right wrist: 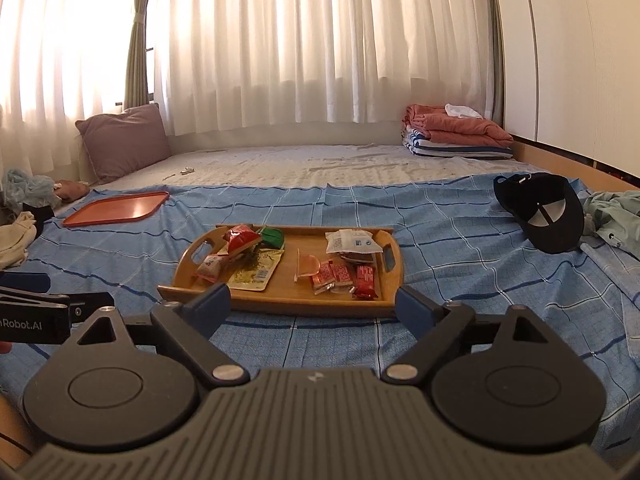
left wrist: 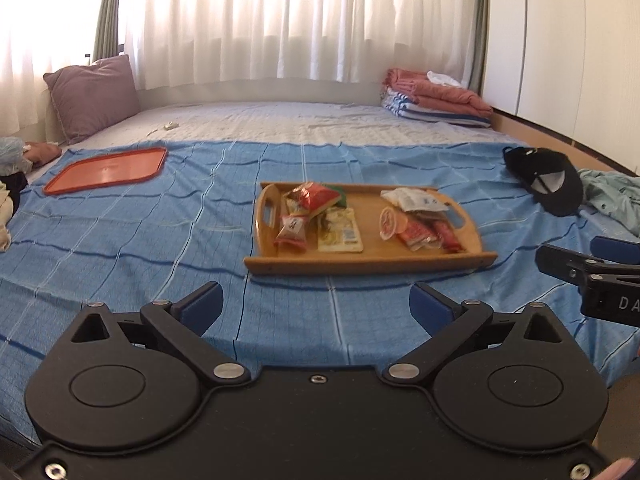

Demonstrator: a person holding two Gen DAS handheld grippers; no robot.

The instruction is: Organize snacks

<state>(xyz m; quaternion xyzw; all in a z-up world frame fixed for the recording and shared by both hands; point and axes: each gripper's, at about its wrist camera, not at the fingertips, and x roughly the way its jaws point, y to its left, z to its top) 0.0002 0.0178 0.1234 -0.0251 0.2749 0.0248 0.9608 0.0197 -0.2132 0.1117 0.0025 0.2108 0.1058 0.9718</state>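
A wooden tray point(left wrist: 372, 261) point(right wrist: 288, 304) with handles lies on the blue checked sheet in the middle of the bed. It holds several snack packets: a red bag point(left wrist: 314, 194) point(right wrist: 240, 240), a yellow flat packet point(left wrist: 340, 234) point(right wrist: 256, 270), white wrappers point(left wrist: 412, 199) point(right wrist: 352, 242) and small red packs point(left wrist: 424, 236) point(right wrist: 348, 278). An empty orange tray point(left wrist: 106, 170) point(right wrist: 116, 208) lies further left. My left gripper point(left wrist: 318, 308) is open with nothing between its fingers, short of the wooden tray. My right gripper point(right wrist: 316, 308) is open too, just before the tray's near rim.
A black cap point(left wrist: 546, 180) point(right wrist: 540, 210) and a pale green garment point(left wrist: 618, 196) point(right wrist: 616, 212) lie at the right. A mauve pillow point(left wrist: 94, 96) point(right wrist: 124, 140) leans at the back left; folded blankets point(left wrist: 436, 98) point(right wrist: 456, 132) sit at the back right. Clothes point(right wrist: 16, 236) pile at the left edge.
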